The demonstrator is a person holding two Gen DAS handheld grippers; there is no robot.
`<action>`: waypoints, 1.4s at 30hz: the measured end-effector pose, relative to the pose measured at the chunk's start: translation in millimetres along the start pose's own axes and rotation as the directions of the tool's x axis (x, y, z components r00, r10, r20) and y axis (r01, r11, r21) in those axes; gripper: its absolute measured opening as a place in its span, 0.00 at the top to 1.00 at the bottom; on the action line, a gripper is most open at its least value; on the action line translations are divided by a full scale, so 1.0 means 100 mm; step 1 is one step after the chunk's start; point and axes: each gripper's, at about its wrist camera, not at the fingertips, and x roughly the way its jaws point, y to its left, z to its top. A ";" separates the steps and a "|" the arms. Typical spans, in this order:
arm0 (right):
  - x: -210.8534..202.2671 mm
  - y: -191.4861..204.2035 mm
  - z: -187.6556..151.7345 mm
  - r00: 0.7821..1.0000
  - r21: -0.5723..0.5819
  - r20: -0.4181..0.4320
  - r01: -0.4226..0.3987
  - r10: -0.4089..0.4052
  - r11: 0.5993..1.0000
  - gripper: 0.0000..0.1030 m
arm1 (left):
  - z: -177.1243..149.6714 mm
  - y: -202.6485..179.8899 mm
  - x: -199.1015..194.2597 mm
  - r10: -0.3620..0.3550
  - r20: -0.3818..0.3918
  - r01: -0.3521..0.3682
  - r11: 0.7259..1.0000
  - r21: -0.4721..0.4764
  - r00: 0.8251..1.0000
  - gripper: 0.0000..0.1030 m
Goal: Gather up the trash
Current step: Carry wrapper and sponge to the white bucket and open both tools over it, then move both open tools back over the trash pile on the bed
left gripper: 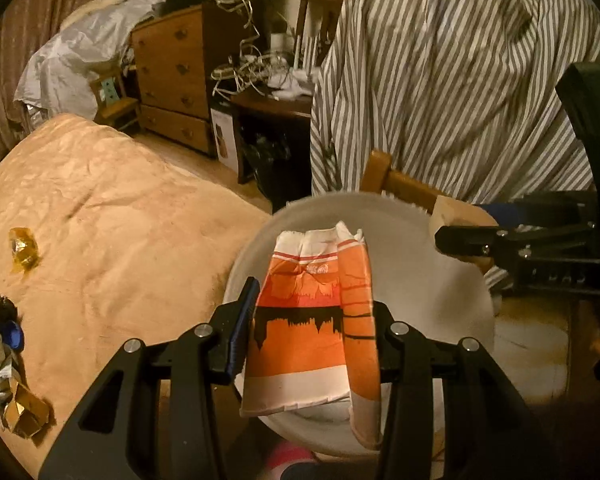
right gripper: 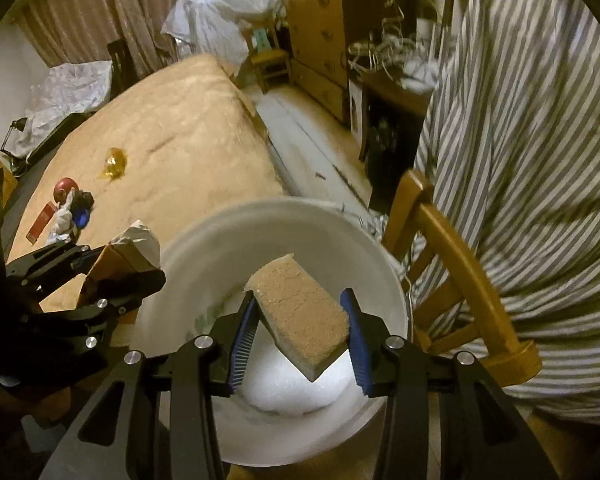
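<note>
Left gripper [left gripper: 312, 340] clamped on flattened paper cup [left gripper: 312, 332]: light, crushable, grip mid-body. Right gripper [right gripper: 300, 336] pinching sponge block [right gripper: 300, 316]: soft, springy. Both over white bucket [right gripper: 384, 276].

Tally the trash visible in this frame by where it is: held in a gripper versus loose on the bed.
Held over the white bin: 2, crushed paper cup in the left gripper, sponge in the right gripper
Loose on the bed: at least 4, yellow wrapper, gold wrapper, red ball, mixed clump
Total: at least 6
</note>
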 end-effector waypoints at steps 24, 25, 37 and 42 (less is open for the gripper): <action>-0.23 0.28 -0.14 0.991 -0.005 0.117 -0.066 0.066 0.998 0.33 | -0.12 0.26 -0.26 0.029 0.054 -0.028 1.000 -0.014 0.998 0.26; -0.28 0.36 -0.15 0.987 -0.018 0.139 -0.083 0.085 0.996 0.32 | -0.17 0.33 -0.30 0.030 0.058 -0.029 0.999 -0.014 0.998 0.26; -0.08 2.06 -0.40 0.927 -0.276 0.152 -0.292 0.342 0.916 0.25 | -1.27 2.25 -1.20 0.317 0.029 -0.312 0.943 -0.113 0.948 0.26; 0.30 3.11 -0.50 0.916 -0.475 0.055 -0.326 0.397 0.817 0.26 | -1.84 2.90 -1.65 0.388 -0.008 -0.372 0.878 -0.301 0.922 0.26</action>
